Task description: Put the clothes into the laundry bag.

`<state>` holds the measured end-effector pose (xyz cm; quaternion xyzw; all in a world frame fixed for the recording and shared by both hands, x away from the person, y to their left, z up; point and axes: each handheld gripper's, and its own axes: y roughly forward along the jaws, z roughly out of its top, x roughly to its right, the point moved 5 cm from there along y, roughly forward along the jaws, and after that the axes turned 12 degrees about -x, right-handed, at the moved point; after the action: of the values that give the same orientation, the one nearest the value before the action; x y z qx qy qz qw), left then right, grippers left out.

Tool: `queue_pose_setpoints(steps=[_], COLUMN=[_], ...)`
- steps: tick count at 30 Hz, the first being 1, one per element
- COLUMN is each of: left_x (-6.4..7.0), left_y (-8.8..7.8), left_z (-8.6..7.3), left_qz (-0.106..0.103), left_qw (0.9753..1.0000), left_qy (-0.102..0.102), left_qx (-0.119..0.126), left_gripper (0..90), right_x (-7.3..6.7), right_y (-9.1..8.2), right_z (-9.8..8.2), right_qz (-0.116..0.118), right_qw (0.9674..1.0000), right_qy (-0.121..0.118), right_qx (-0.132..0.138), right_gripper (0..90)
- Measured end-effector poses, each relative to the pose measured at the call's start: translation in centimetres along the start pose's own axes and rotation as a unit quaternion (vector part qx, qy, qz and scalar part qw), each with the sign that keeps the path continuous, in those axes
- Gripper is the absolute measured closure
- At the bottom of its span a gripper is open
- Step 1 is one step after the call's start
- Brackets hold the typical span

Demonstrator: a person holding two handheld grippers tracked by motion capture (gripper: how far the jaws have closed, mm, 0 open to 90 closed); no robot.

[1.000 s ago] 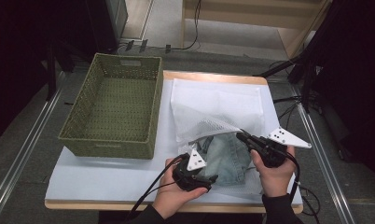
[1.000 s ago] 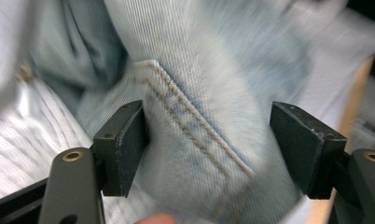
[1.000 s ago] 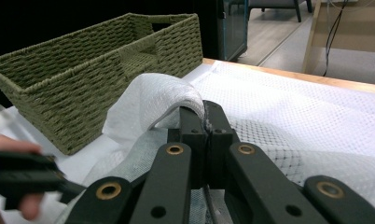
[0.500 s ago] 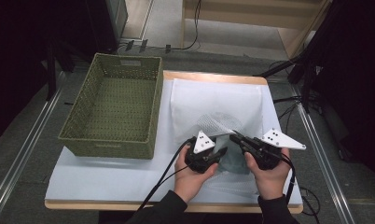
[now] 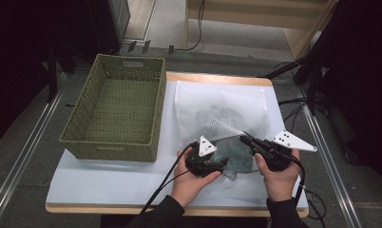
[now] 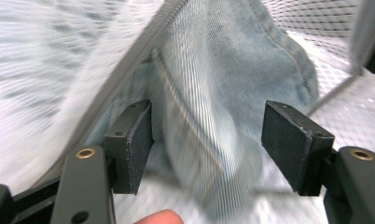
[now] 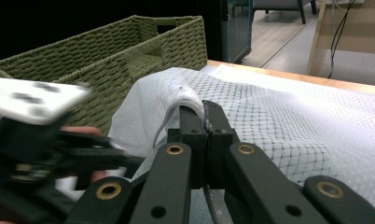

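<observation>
Clearly mid-job at the near edge of the table, you hold the right gripper with its jaws pinched tight on the lifted lip of a white mesh laundry bag, keeping the opening raised like a tent. Your left gripper stands wide, its pads either side of a bunched piece of pale blue denim that sits at the bag's mouth, partly under the netting, close in front of you and between your two hands. An empty green wicker basket waits just beside the bag on your left. Judging by how it slumps and folds, the denim is soft, limp and moderately weighty for cloth; it will sag from any single pinch, so a thick fold or seam offers the surest purchase. The mesh looks light, slack and likely to snag or slip, so the stitched, zippered rim you already hold seems the sound place to grip. Whether the denim is going in or coming out cannot be told.
</observation>
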<state>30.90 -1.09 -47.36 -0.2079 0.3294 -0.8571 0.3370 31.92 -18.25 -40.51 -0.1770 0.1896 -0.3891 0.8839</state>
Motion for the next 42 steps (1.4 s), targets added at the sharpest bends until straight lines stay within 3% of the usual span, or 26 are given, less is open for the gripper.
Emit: queue_pose_setpoints(steps=[3,6,8,13,15,17,20,22,24,26,27,29,31,33,36,39,40,42], left_x=[0.2,0.4,0.5,0.8,0.7,0.2,-1.0,-2.1,-3.5,-4.1,-4.1,-3.6,-2.6,-1.8,-0.7,0.0,0.0,-0.7], left_y=[-0.2,1.2,2.0,3.0,3.3,3.6,4.1,4.7,5.5,6.3,6.3,5.4,4.1,2.9,1.9,2.0,2.2,3.1], left_z=[-1.8,-2.7,-2.4,-0.2,0.6,1.4,2.3,2.8,3.0,2.8,2.6,2.3,1.7,1.0,0.3,0.5,0.7,1.4], left_qz=[-0.008,-0.007,-0.016,-0.015,-0.011,-0.013,0.018,0.046,0.073,0.059,0.042,0.028,0.004,0.008,0.008,0.017,0.02,0.017], left_qw=[0.9997,0.9985,0.9974,0.9973,0.998,0.9983,0.9961,0.9909,0.9859,0.9851,0.9855,0.989,0.9936,0.9961,0.9974,0.9985,0.9985,0.9971], left_qy=[-0.013,-0.018,-0.023,-0.018,-0.02,-0.046,-0.085,-0.122,-0.148,-0.162,-0.164,-0.144,-0.112,-0.087,-0.069,-0.049,-0.048,-0.074], left_qx=[-0.017,-0.051,-0.066,-0.07,-0.058,-0.035,0.013,0.032,0.026,-0.004,-0.015,-0.013,-0.003,0.008,0.018,0.018,0.013,-0.004], left_gripper=[40.2,50.6,58.8,76.0,83.0,85.1,85.4,85.4,85.3,84.3,83.0,78.2,64.8,57.8,53.8,54.5,58.8,60.2], right_x=[-0.1,-0.3,-0.5,-0.9,-1.0,-0.9,-0.5,-0.3,-0.2,0.0,0.1,0.4,0.9,1.3,1.7,1.6,1.6,1.6], right_y=[0.0,0.2,0.4,0.9,1.1,1.4,1.8,2.2,2.6,3.1,3.2,3.5,3.6,3.7,3.6,3.5,3.5,3.5], right_z=[0.1,0.1,0.0,-0.2,-0.3,-0.4,-1.0,-1.4,-1.8,-2.2,-2.4,-2.7,-3.0,-3.2,-3.3,-3.2,-3.1,-3.1], right_qz=[0.0,0.001,0.002,0.004,0.004,0.0,-0.011,-0.018,-0.021,-0.027,-0.029,-0.031,-0.033,-0.036,-0.04,-0.04,-0.041,-0.041], right_qw=[1.0,1.0,1.0,0.9999,0.9999,0.9999,0.9995,0.999,0.9986,0.9978,0.9975,0.997,0.9966,0.9961,0.996,0.9959,0.9959,0.9959], right_qy=[-0.001,-0.001,-0.003,-0.005,-0.003,-0.002,0.01,0.02,0.025,0.026,0.029,0.033,0.039,0.047,0.048,0.05,0.051,0.051], right_qx=[0.001,0.0,-0.003,-0.009,-0.011,-0.015,-0.026,-0.035,-0.042,-0.055,-0.059,-0.063,-0.065,-0.066,-0.065,-0.063,-0.062,-0.063], right_gripper=[90.0,90.0,90.0,90.0,90.0,90.0,90.0,90.0,90.0,90.0,90.0,90.0,90.0,90.0,90.0,90.0,90.0,90.0])
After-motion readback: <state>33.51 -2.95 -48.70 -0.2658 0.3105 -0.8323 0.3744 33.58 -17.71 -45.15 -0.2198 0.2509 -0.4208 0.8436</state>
